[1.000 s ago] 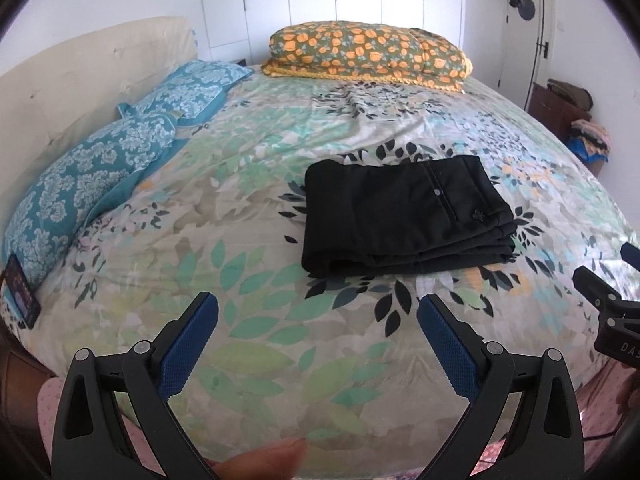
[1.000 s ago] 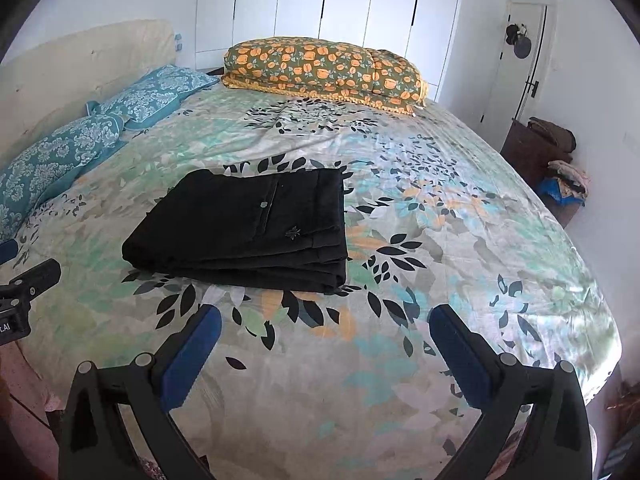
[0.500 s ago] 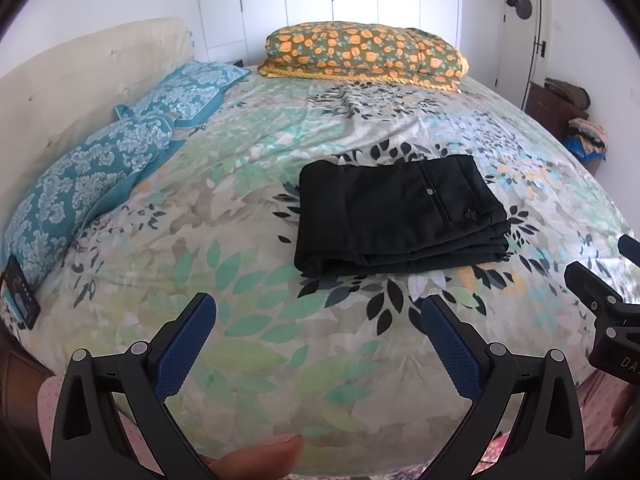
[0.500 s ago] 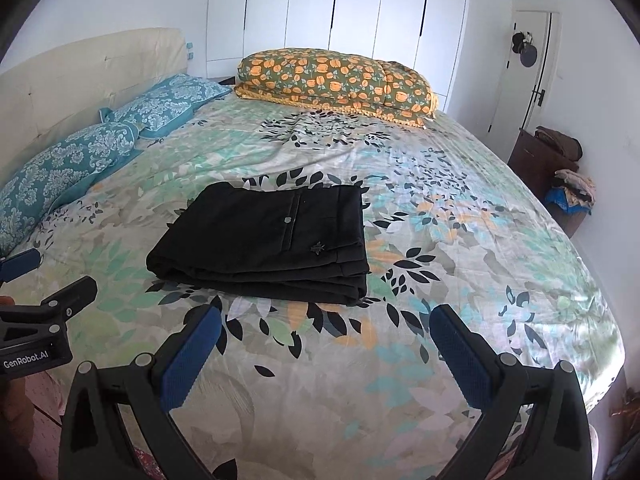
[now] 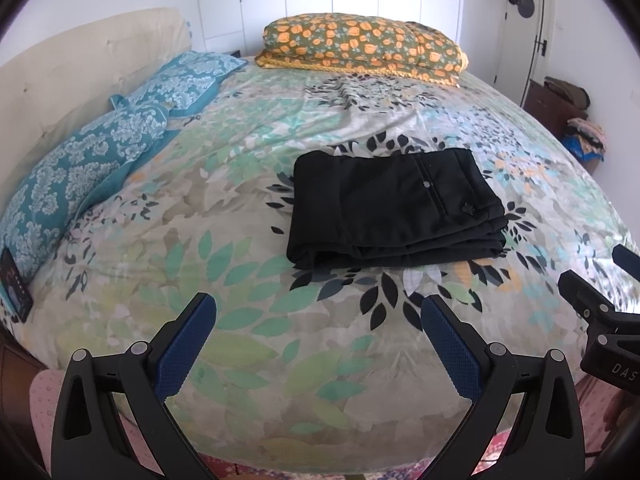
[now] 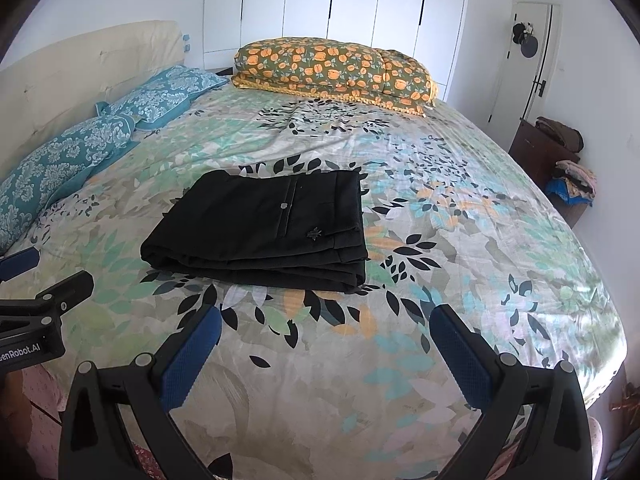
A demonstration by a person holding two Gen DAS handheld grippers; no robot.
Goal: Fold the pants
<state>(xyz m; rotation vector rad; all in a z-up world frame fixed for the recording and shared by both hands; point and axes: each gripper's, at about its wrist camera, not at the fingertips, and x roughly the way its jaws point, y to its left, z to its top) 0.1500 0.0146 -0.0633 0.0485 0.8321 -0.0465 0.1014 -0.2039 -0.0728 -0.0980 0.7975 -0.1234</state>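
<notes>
Pants: black trousers (image 5: pixel 394 204), folded into a flat rectangular stack, middle of both frames, lying on the bed.
Bed: leaf-print cover in green, teal and black (image 5: pixel 224 200).
Left gripper (image 5: pixel 318 316): lower frame of its own view, blue-padded fingers (image 5: pixel 186 344) spread wide, holding nothing, well short of the trousers.
Right gripper (image 6: pixel 326 326): lower frame of its own view, fingers wide apart, empty.
Pillows: two teal damask ones (image 6: pixel 72 156), left edge.
Quilt: folded orange-flowered one (image 6: pixel 332 70), top centre.

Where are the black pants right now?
The folded black pants lie mid-bed on the leafy bedspread, ahead of both open grippers.
</notes>
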